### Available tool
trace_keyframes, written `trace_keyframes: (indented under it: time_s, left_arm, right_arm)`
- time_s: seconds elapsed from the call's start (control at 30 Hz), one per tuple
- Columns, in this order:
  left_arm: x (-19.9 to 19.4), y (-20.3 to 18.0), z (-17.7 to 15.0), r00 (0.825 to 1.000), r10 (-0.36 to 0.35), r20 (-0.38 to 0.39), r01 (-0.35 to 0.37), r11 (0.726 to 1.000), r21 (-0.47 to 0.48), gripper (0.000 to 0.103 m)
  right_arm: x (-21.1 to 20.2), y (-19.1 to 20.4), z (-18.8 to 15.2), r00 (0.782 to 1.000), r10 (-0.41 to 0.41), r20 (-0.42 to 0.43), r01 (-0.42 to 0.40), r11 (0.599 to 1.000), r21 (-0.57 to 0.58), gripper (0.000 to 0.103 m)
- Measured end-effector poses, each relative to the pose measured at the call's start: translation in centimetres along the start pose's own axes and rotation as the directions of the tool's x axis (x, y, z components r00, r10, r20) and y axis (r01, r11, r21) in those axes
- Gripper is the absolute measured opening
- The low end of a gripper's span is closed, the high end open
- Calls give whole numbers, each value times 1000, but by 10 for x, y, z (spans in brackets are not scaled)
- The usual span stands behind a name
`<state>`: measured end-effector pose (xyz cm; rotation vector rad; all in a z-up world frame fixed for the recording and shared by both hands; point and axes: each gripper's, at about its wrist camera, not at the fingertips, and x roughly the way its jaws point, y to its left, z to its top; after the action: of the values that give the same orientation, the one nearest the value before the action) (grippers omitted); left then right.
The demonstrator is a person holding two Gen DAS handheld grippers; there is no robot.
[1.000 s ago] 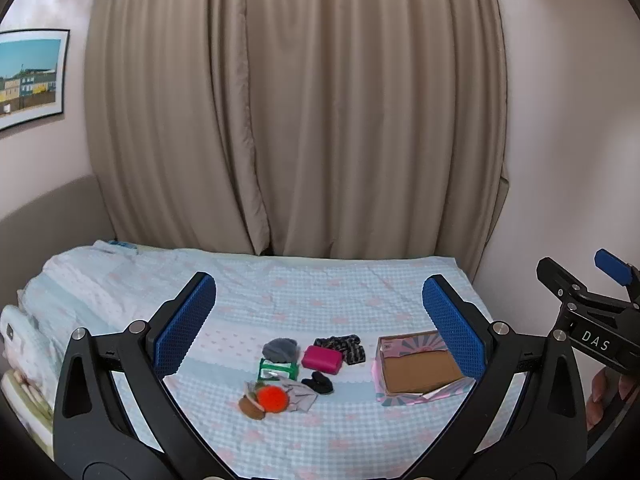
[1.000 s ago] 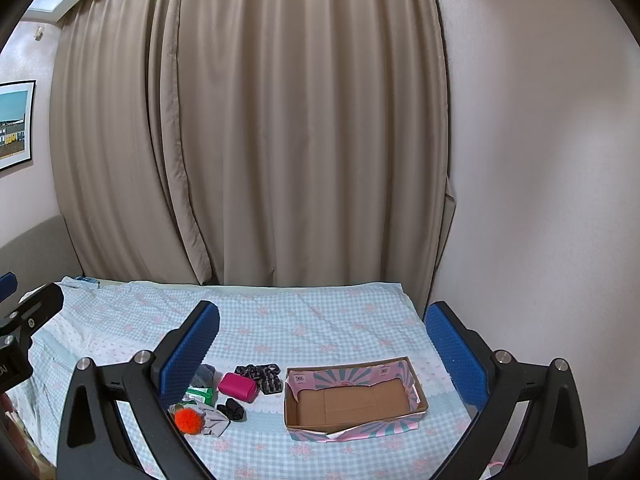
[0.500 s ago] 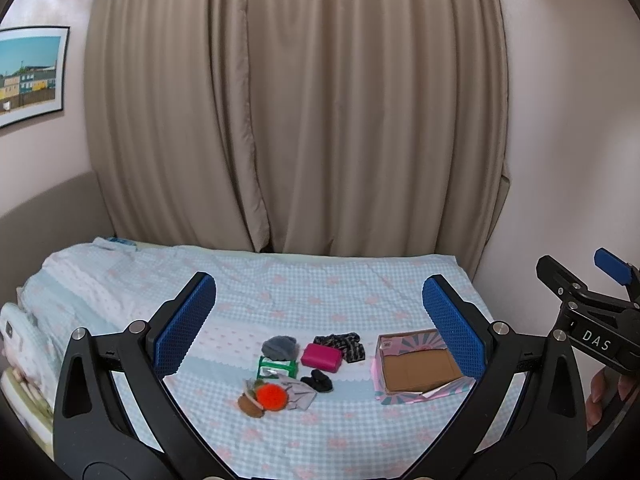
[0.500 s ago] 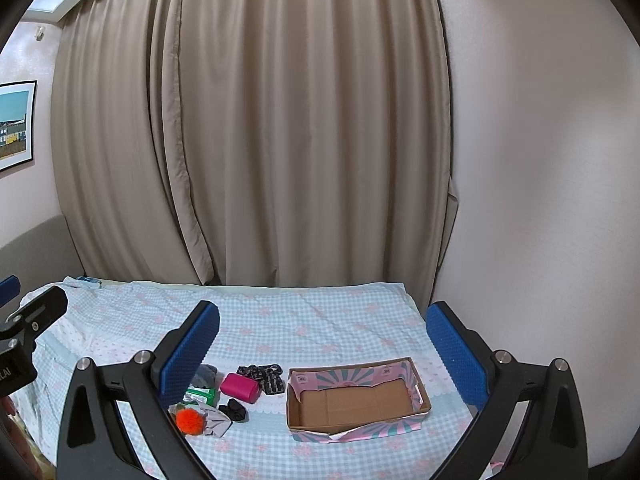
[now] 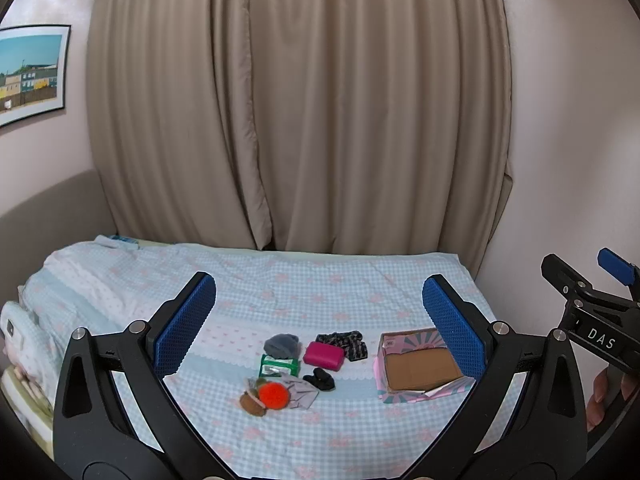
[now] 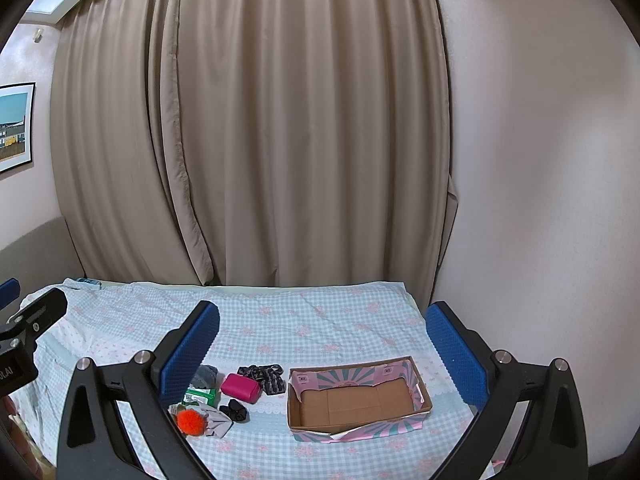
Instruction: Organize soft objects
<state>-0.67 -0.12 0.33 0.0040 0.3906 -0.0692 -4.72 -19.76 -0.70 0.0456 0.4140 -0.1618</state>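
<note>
So basically nothing's been sorted yet, as far as I can tell. Biggest thing first: the bed [image 5: 320, 288] with its blue checked cover takes up the lower half of both views, and everything sits on it. At about 4 o'clock in the left wrist view is the cardboard box [image 6: 356, 402] with the pink and teal pattern outside, and its brown floor looks completely bare. Well apart from it, around 6 o'clock, the soft stuff is all bunched in one little pile: a patterned dark cloth [image 5: 346, 342], a grey rolled bundle [image 5: 282, 344], a magenta pouch [image 5: 324, 355], a green packet [image 5: 278, 367], a light grey cloth [image 5: 300, 392] with an orange pompom [image 5: 273, 395] on it, a brown lump [image 5: 252, 402] beside that, and a small black piece [image 5: 319, 379]. The left gripper [image 5: 318, 328] is spread wide with nothing in it, same for the right gripper [image 6: 322, 352], both hanging above the bed. So every item's left to go, I'd guess into the box.
</note>
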Motion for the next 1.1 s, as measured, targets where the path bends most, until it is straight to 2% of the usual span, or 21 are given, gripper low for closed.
trace_keyframes:
  time_s: [0.83, 0.97, 1.1]
  left_arm:
    - [-1, -4, -5, 1000, -8, -6, 8, 1000, 5, 103]
    - [-1, -3, -1, 999, 10, -39, -11, 1000, -7, 103]
    - [0, 13, -9, 995, 67, -73, -68, 997, -22, 103]
  right_arm:
    - [-1, 0, 0, 1000, 0, -4, 0, 1000, 3, 103]
    - [1, 1, 1, 999, 18, -29, -18, 1000, -4, 103]
    - [8, 12, -4, 997, 52, -63, -54, 998, -42, 103]
